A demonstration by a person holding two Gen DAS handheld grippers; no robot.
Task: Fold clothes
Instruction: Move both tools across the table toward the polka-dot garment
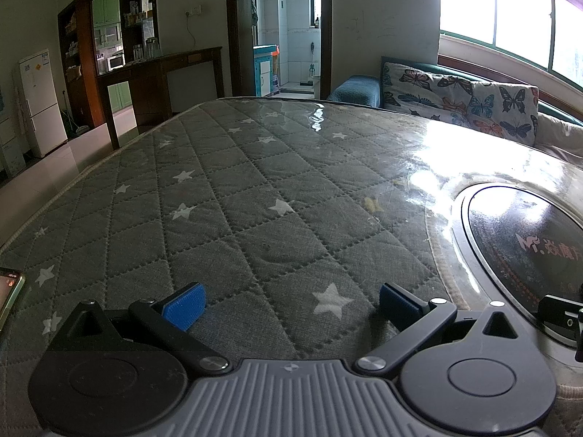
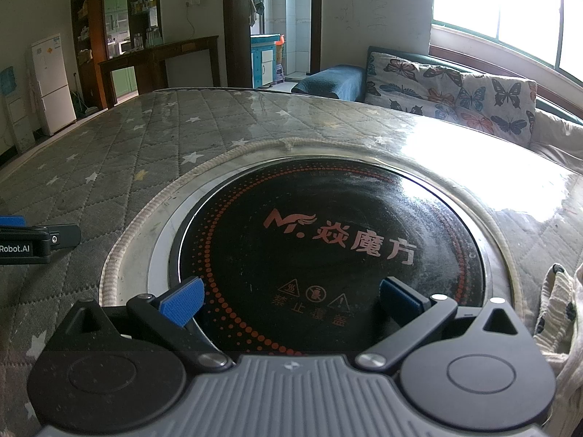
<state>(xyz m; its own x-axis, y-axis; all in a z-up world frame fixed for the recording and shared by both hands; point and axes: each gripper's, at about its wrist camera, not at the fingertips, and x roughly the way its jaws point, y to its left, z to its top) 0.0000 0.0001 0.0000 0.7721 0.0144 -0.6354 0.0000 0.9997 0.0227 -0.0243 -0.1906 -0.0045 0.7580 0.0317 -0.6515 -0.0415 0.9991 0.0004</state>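
Grippers idle, garment at far right

Phone [image 1: 9,291] at left edge of table [image 1: 255,189]. Left gripper [image 1: 291,302] jaws wide, nothing between. Right gripper [image 2: 291,300] jaws wide above round cooktop [image 2: 328,240]. Cream garment [image 2: 561,313] bunched at right edge.

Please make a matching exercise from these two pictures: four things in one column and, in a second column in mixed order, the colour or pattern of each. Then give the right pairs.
Things
1. table cover
2. round cooktop
3. cushion
4. fridge

Colour or pattern
A. white
B. butterfly print
C. grey quilted, with white stars
D. black glass, with red dots and lettering

Pairs: 1-C, 2-D, 3-B, 4-A
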